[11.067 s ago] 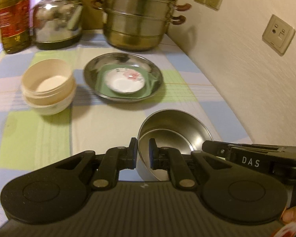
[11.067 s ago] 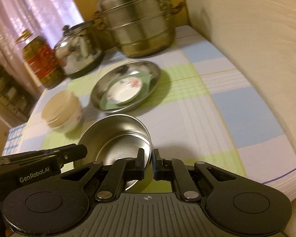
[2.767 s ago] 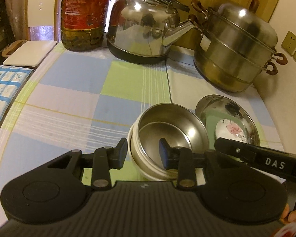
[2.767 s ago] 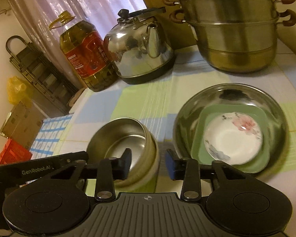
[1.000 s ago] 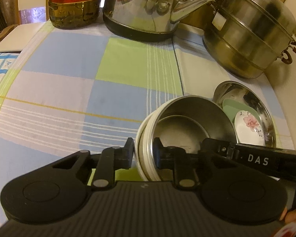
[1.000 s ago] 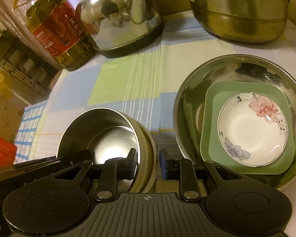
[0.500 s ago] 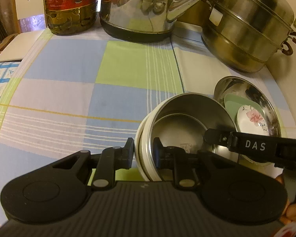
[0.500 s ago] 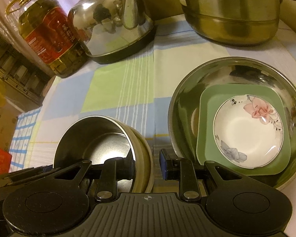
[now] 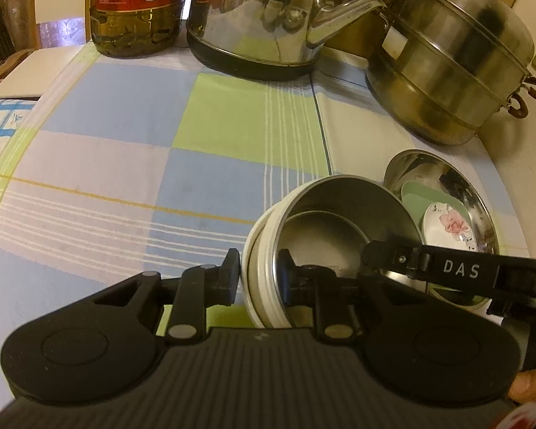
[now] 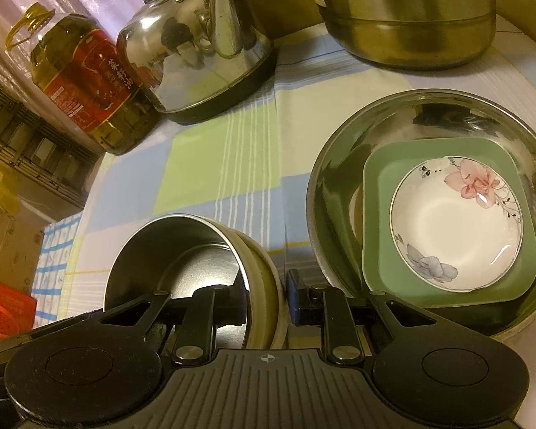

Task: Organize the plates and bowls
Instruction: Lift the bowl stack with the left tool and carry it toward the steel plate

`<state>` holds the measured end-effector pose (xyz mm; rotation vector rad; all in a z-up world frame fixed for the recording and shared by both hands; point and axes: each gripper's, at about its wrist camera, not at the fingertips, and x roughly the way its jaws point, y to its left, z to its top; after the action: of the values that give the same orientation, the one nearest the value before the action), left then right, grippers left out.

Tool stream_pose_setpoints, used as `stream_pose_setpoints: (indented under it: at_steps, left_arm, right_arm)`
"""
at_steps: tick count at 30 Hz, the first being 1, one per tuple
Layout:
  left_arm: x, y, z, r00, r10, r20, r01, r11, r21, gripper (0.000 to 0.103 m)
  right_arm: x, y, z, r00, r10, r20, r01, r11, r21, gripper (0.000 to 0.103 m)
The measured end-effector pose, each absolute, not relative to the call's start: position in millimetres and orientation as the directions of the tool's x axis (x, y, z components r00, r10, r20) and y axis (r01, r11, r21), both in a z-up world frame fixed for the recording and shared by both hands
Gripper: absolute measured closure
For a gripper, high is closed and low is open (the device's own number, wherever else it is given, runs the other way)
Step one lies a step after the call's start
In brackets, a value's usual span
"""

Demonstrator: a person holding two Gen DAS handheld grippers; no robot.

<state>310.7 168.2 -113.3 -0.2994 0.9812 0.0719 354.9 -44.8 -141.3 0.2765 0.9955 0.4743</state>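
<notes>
The steel bowl (image 9: 343,221) sits nested in the cream bowls (image 9: 259,271), just beside the wide steel plate (image 10: 428,114) on the desk (image 9: 125,164). Both the left gripper (image 9: 258,278) and right gripper (image 10: 266,296) have jaws clamped over opposite rims, level and low. An uneven lift could tilt the stack and knock the plate.

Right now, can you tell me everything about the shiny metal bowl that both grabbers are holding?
The steel bowl is round, silvery and deep, with a flat bottom and a thin rim, and looks empty. It sits nested inside cream bowls, which wrap its outside. The stack is tipped, not level. The left gripper pinches the stacked rims on one side, the right gripper on the other, one of the jaws inside the bowl each time. Close beside it lies the big steel dish with a green plate.
</notes>
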Motion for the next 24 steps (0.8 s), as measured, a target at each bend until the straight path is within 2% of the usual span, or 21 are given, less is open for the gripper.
stream_pose_setpoints:
  at_steps: [14, 24]
  left_arm:
    - [283.1, 154.5, -99.1, 0.548, -0.096, -0.831, -0.184, 0.955, -0.232, 0.083]
    - [266.9, 120.1, -94.1, 0.532, -0.169, -0.830, -0.116, 0.956, -0.269, 0.083]
  right_arm:
    - [326.6, -63.4, -130.4, 0.439, 0.499, -0.747, -0.237, 0.867, 0.439, 0.082]
    - [294.5, -104.7, -121.7, 0.451, 0.451, -0.770, -0.175, 0.891, 0.420, 0.082]
